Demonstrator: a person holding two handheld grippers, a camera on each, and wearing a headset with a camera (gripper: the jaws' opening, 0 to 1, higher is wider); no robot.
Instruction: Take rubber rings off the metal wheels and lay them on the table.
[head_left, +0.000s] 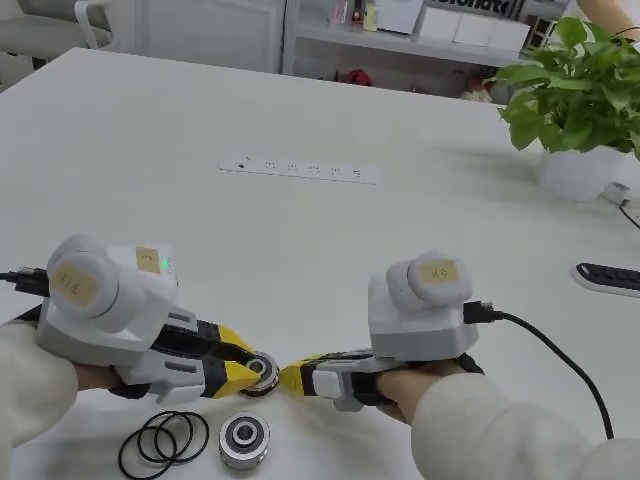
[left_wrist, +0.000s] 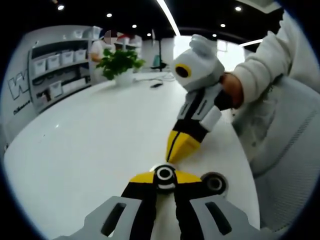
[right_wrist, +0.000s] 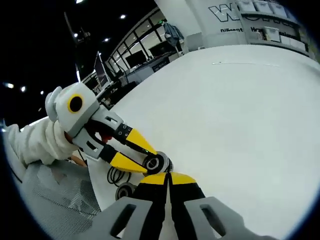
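My left gripper (head_left: 250, 370) is shut on a small metal wheel (head_left: 264, 367), held just above the white table near its front edge. In the left gripper view the wheel (left_wrist: 165, 174) sits between my yellow jaw tips (left_wrist: 165, 178). My right gripper (head_left: 289, 377) is shut, its yellow tips pointing at the wheel from the right and almost touching it; I cannot tell if it pinches anything. A second wheel (head_left: 243, 439) lies flat on the table below. Several black rubber rings (head_left: 165, 438) lie in a loose pile left of that wheel.
The white table (head_left: 330, 250) stretches far ahead. A power strip (head_left: 300, 168) is set into its middle. A potted plant (head_left: 578, 110) stands at the back right, with a dark remote (head_left: 608, 277) near the right edge. A black cable (head_left: 560, 360) trails from the right gripper.
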